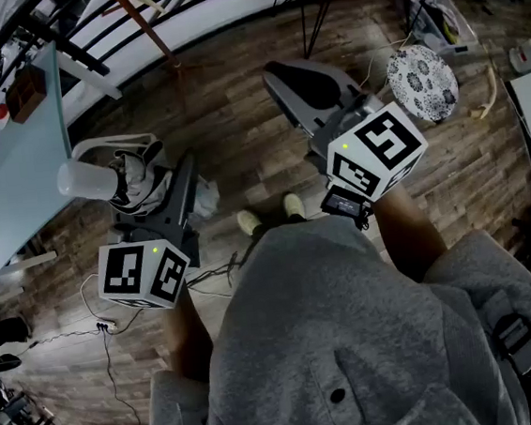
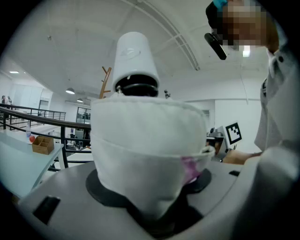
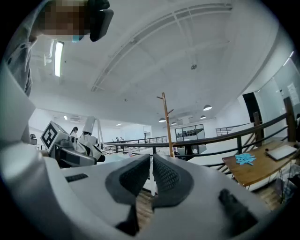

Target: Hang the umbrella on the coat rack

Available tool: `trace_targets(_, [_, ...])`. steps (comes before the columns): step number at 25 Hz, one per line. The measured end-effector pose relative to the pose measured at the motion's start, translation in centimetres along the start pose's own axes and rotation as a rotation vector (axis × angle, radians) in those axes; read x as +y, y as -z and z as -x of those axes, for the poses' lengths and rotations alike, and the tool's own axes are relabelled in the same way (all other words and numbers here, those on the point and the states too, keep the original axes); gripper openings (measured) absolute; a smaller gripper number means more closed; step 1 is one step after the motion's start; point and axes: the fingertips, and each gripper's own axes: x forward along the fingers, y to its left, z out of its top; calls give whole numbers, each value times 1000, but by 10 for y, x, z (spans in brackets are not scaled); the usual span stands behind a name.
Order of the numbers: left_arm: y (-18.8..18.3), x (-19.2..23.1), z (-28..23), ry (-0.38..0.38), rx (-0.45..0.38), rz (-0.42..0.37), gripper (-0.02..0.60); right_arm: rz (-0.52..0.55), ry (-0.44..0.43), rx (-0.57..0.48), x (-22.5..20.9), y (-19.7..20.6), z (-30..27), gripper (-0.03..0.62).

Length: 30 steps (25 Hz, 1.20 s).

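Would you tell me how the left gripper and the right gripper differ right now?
The left gripper has its fingers wide apart, clamped on a folded white fabric umbrella. The right gripper has its fingers closed together on nothing. In the head view, the left gripper sits lower in the picture than the right gripper. Both have grey bodies.

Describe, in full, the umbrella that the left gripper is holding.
The umbrella is folded short. Its bunched fabric looks white and soft, with a small pink patch on one side. Beyond the fabric come a black collar and a smooth white cylindrical handle, apparently plastic. The left gripper is closed on the fabric part, so the handle sticks out past the jaws. It is held in the air above the wooden floor; nothing else touches it.
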Motion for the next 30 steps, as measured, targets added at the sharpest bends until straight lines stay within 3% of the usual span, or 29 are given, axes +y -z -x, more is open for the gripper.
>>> trace_targets(8, [-8,27,4,19,-11,-24,295,-4,25,32,11,1,-33,37])
trace_targets(20, [-17,85,38,0,-47,-37,295,-25,-53,43,70,3,-93,29])
trace_targets(27, [-3,107,56,0,-24,4,295,19,-12,57,90,13,-105,29])
trace_targets(30, [-9,111,45,9,-27,-20,295,-20,-2,34,79,10,-111,29])
